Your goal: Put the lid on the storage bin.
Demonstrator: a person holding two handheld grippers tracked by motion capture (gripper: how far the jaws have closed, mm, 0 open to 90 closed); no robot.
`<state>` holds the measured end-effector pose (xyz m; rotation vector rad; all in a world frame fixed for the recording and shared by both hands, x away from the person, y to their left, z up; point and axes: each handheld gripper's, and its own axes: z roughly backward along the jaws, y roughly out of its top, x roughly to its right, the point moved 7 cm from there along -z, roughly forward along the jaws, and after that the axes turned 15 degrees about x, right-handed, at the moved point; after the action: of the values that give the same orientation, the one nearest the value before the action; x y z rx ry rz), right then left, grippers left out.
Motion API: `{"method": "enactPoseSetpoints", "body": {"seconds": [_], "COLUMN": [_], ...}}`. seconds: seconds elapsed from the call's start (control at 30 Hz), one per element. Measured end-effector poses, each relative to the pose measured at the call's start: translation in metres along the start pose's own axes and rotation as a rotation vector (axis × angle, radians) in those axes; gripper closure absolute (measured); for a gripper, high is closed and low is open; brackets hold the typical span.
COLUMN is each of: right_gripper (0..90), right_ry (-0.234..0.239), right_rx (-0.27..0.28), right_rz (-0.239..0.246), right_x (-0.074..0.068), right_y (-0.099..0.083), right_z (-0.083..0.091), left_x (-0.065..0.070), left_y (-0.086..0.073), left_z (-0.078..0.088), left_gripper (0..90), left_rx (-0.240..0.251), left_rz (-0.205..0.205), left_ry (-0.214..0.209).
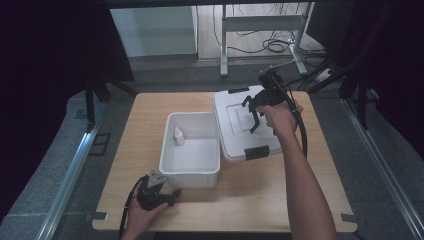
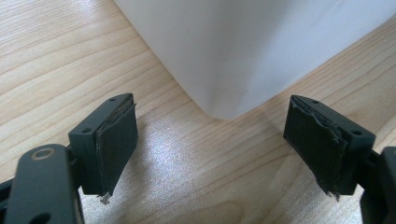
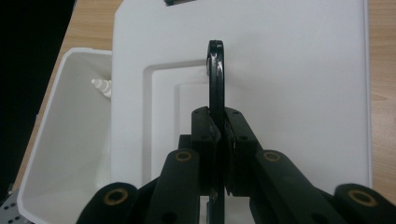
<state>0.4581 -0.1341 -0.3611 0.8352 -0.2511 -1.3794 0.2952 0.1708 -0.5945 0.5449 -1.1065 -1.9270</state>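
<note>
Two hand-held grippers show: the right hand-held gripper (image 3: 218,140) is pinched on a thin black handle (image 3: 215,77) above the white lid (image 1: 240,125), which lies at 3 o'clock of the bin (image 1: 191,150). The left hand-held gripper (image 2: 210,140) rests spread wide on the counter (image 1: 250,200), empty, at the bin's 7 o'clock corner.

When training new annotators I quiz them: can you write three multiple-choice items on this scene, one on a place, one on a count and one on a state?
1. Where is the small white bottle?
A. inside the open white bin
B. on top of the lid
C. on the bare table

2. How many black latches does the white lid carry?
A. none
B. two
C. four

3. How do the left gripper's fingers stand?
A. shut on the bottle
B. shut on the lid
C. open

Key: 1 A, the small white bottle stands inside the white bin. 2 B, the white lid has one of its black latches at each end. 3 C, the left gripper has its fingers wide apart.
</note>
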Motion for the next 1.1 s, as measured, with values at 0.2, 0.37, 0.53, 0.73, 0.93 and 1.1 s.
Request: {"method": "enactPoseSetpoints", "body": {"seconds": [0.2,0.37,0.53,0.73,0.93,1.1], "right_gripper": [84.8,84.9,84.8,84.9,84.8,84.9], "right_ry": [0.010,0.040,0.043,0.077,0.073,0.068], "right_rx": [0.004,0.000,0.002,-0.005,-0.027,-0.027], "right_rz": [0.029,0.077,0.075,0.059,0.045,0.016], "right_x": [-0.021,-0.049,-0.060,-0.074,-0.092,-0.099], "right_y": [0.002,0.005,0.007,0.001,-0.010,-0.014], "right_z": [0.004,0.003,0.003,0.001,-0.007,-0.011], "left_x": [0.000,0.000,0.000,0.001,0.001,0.001], "left_y": [0.000,0.000,0.000,0.000,0.000,0.000], "left_z": [0.000,0.000,0.000,0.000,0.000,0.001], "left_gripper": [17.5,17.5,17.5,17.5,17.7,17.7], "left_rx": [0.000,-0.001,-0.002,-0.001,-0.001,-0.001], "left_rz": [-0.001,-0.002,-0.003,-0.004,-0.004,-0.004], "left_ry": [-0.004,-0.004,-0.004,-0.006,-0.007,-0.005]}}
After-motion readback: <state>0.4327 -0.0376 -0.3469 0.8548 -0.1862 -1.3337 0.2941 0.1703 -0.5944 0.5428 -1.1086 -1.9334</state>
